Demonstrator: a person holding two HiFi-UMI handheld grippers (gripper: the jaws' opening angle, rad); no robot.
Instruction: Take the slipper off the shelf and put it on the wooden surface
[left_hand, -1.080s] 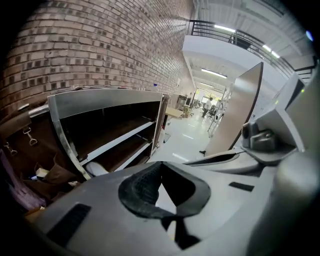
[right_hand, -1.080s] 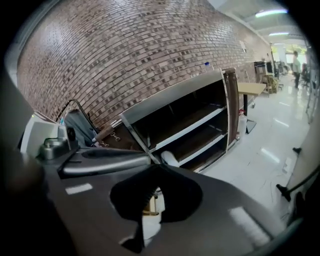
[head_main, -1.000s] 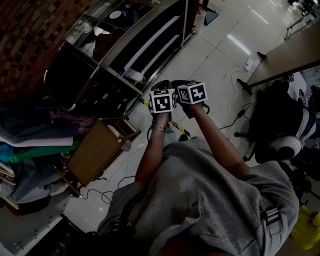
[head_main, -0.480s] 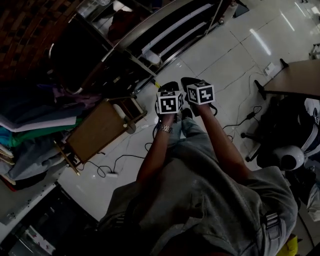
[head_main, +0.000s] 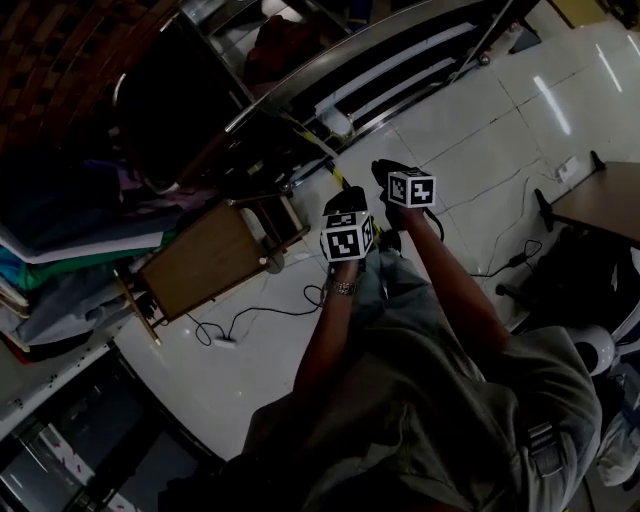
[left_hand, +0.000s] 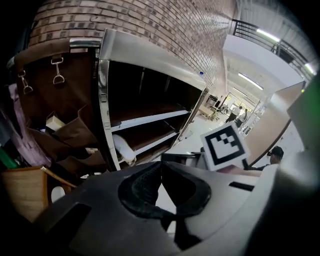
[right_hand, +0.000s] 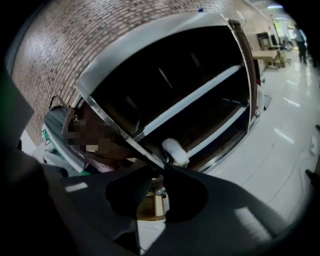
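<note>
Lowered toward the white rounded slipper (right_hand: 175, 150) on the steel shelf (right_hand: 150, 39), the empty right claw (right_hand: 162, 170) has just begun opening, while the left claw (left_hand: 161, 165) is closed on nothing: the grasp is near.

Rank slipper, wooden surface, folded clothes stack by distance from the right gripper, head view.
From the right gripper, jaws just been opening, nothing between them:
1. slipper, up-left, low on the shelf.
2. wooden surface, lower left.
3. folded clothes stack, far left edge.
</note>
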